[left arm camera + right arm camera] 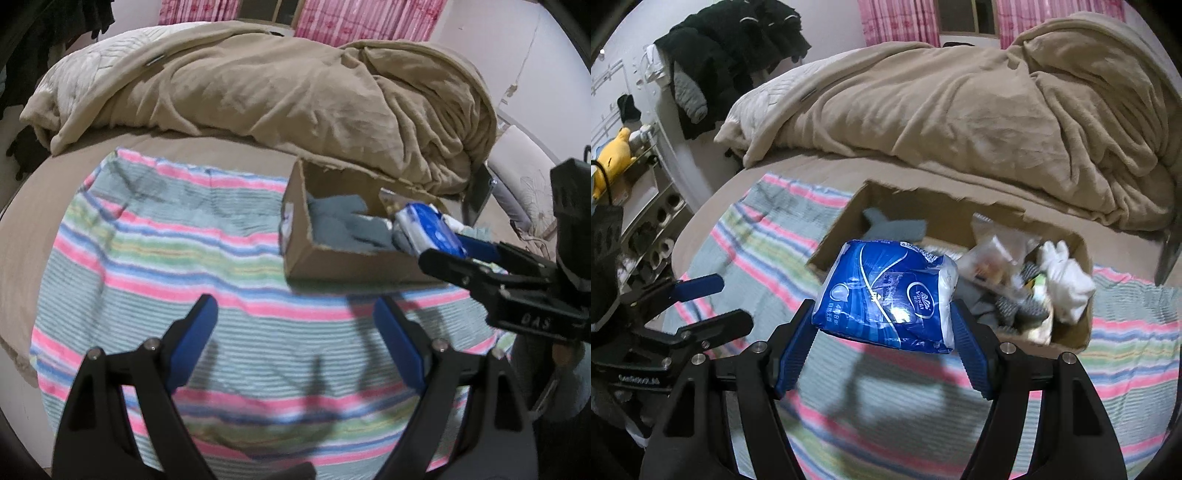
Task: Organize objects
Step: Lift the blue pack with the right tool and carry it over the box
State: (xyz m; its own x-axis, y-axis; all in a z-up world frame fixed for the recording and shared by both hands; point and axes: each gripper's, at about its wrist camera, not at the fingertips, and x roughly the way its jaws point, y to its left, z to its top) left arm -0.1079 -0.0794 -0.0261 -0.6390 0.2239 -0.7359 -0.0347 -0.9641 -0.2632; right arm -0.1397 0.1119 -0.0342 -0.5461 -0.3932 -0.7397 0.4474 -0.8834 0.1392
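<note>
Tissue pack (886, 291) clamped in right gripper (884, 325) above box (1071, 332).

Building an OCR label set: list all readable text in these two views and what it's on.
"Vinda": white oval logo on the blue tissue pack held in the right claw.
"4" and "8": part of a small line on the pack's lower left; the rest is too blurred.
"GAS" (uncertain): raised lettering on the right claw's black body.
Lettering on the left claw's body: unreadable.
Box side label: blurred.

Glossy plastic tissue pack (886, 291); matt torn cardboard box (325, 258); ribbed striped cloth towel (166, 258); soft fleecy blanket (277, 85).
</note>
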